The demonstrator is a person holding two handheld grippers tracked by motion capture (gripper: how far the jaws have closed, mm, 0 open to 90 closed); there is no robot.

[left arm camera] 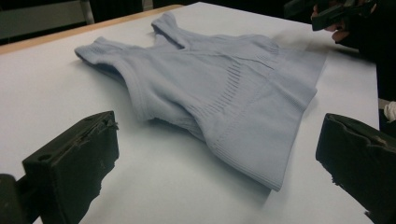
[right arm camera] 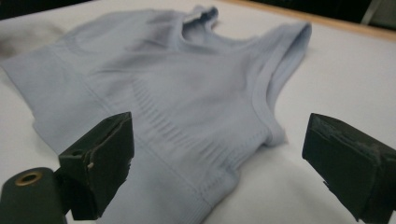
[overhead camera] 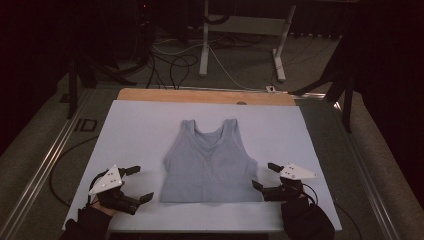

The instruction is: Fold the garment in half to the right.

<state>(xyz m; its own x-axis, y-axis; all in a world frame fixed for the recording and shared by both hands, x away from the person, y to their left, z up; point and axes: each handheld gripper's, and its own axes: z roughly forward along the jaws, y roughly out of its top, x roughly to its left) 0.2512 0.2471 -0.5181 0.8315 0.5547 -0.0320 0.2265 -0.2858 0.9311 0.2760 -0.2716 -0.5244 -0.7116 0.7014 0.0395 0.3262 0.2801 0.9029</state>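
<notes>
A pale blue ribbed tank top (overhead camera: 207, 165) lies flat on the white mat, straps pointing away from me. My left gripper (overhead camera: 142, 183) is open on the mat, a short gap left of the top's lower left corner. In the left gripper view its wide-apart jaws frame the tank top (left arm camera: 224, 93). My right gripper (overhead camera: 264, 175) is open at the top's lower right edge. The right gripper view has the tank top (right arm camera: 177, 93) reaching between its spread jaws, ungripped.
The white mat (overhead camera: 135, 125) covers a wooden table whose far edge (overhead camera: 200, 95) shows bare. Beyond it are white desk legs (overhead camera: 204, 40) and floor cables (overhead camera: 175, 62). A metal rail (overhead camera: 45, 160) runs along the left. Bare mat surrounds the top.
</notes>
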